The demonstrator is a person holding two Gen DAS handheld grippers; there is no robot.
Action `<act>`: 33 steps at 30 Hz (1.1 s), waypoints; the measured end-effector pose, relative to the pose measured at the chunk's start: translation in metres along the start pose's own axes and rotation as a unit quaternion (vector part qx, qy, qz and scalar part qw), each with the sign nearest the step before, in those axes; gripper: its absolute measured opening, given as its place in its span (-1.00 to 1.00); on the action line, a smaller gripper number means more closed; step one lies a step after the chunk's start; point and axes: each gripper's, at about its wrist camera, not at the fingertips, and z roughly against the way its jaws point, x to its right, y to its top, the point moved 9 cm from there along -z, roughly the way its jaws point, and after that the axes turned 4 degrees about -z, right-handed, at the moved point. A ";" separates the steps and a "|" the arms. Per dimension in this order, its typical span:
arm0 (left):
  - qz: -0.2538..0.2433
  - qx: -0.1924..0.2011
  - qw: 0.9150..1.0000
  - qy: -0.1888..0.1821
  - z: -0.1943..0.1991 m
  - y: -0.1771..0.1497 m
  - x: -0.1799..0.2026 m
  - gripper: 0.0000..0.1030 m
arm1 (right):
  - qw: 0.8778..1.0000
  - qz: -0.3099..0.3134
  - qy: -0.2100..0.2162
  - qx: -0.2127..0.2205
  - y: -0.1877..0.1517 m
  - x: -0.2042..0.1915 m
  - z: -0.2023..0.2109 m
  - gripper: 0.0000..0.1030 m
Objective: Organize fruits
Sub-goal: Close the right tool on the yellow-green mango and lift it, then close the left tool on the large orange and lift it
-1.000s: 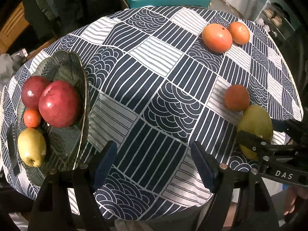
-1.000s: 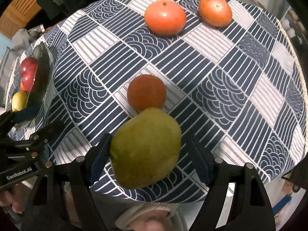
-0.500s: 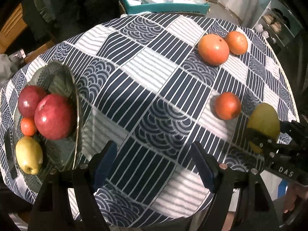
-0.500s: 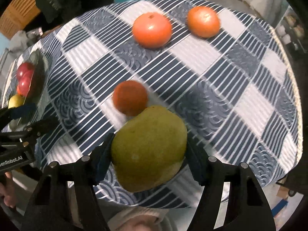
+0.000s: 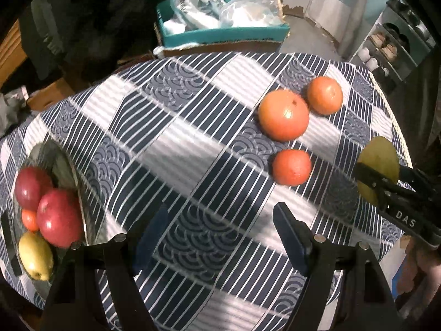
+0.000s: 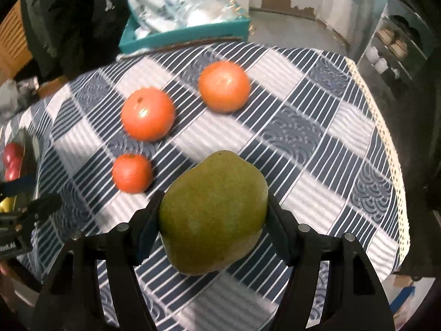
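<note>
My right gripper (image 6: 213,215) is clamped on the big matte green pear-shaped fruit (image 6: 213,215), both black pads pressed flat against its flanks. The fruit hangs clear above the navy-and-white patterned tablecloth (image 6: 303,138), long axis running away from me, stem end pointing toward the far edge; its lower side is cut off by the fingers' frame. My left gripper (image 5: 220,237) has jaws standing apart over bare cloth with nothing between them; the left pad smears into blur. From the left wrist view, three smooth round orange fruits sit on the cloth: a large one (image 5: 284,114) touching a slightly smaller one (image 5: 325,95), and a small one (image 5: 292,167) just in front. Far left, a dark glassy plate (image 5: 63,165) carries two glossy red apples (image 5: 59,222), a small orange fruit (image 5: 29,219) and a yellow pear (image 5: 35,255), half hidden at the frame edge. Behind the table, a teal tray (image 5: 220,34) of crumpled plastic bags is blurred.
</note>
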 end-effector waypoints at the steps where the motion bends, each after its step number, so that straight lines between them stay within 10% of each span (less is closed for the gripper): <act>1: 0.000 0.003 1.000 -0.003 -0.001 0.006 0.002 0.56 | 1.000 -0.004 -0.001 0.004 0.007 0.004 -0.001 0.35; 33: -0.004 0.004 0.999 -0.048 -0.086 0.086 0.063 0.69 | 0.998 -0.034 -0.014 0.043 0.072 0.048 -0.028 0.35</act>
